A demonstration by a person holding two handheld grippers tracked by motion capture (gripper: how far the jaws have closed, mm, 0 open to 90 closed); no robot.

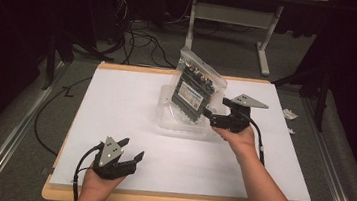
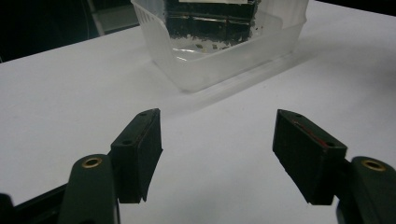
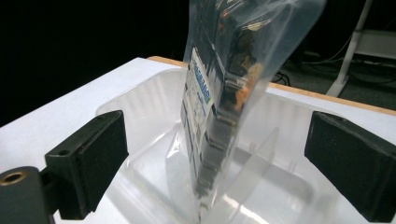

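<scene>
- Overhead, one clear plastic bag of dark parts (image 1: 195, 89) stands tilted in one clear plastic bin (image 1: 167, 119) far right of centre on the white board (image 1: 129, 120); leaning on the bin wall seems to keep it up. The right gripper (image 1: 210, 115) sits just right of the bag, jaws spread, pads off it. The left gripper (image 1: 131, 151) rests near the front left, jaws apart, holding nothing, likely waiting its turn
- Along the left gripper (image 2: 217, 156), two pads stand wide over bare board, the bin (image 2: 224, 63) well beyond
- Along the right gripper (image 3: 215, 170), the bag (image 3: 229, 93) rises between two wide pads; neither touches it, so it stands by itself in the bin (image 3: 140, 154)
</scene>
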